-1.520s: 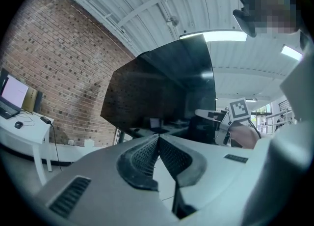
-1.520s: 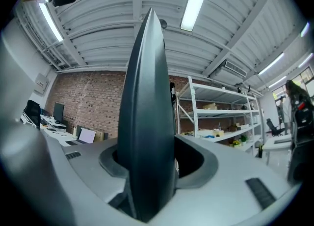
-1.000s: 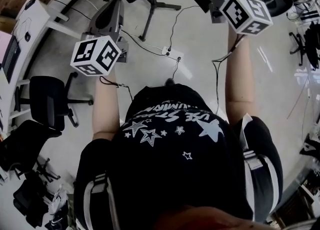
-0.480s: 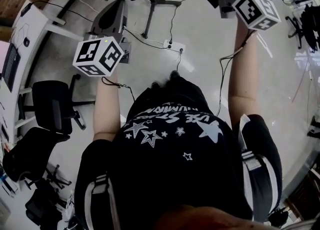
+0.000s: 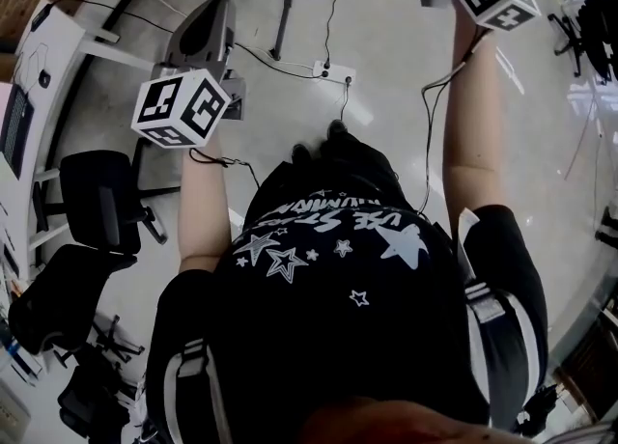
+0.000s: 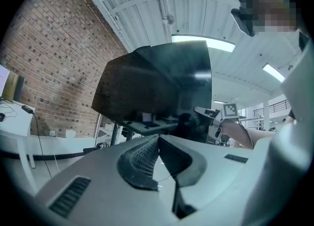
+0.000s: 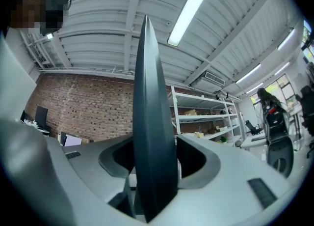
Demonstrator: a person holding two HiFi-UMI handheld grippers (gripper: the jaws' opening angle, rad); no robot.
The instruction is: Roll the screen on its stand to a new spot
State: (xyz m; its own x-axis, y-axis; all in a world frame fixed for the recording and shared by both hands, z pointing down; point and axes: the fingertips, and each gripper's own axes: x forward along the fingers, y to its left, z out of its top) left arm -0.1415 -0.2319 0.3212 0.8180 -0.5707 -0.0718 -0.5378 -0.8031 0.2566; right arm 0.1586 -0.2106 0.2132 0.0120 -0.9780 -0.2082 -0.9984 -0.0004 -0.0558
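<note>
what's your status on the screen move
Right tool shut on screen edge. Left tool shut, empty, facing the screen. Power strip and cable on floor ahead.

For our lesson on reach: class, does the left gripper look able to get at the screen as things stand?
Probably yes: the screen stands ahead of the left gripper with nothing between, though its jaws are together and must open first.
</note>
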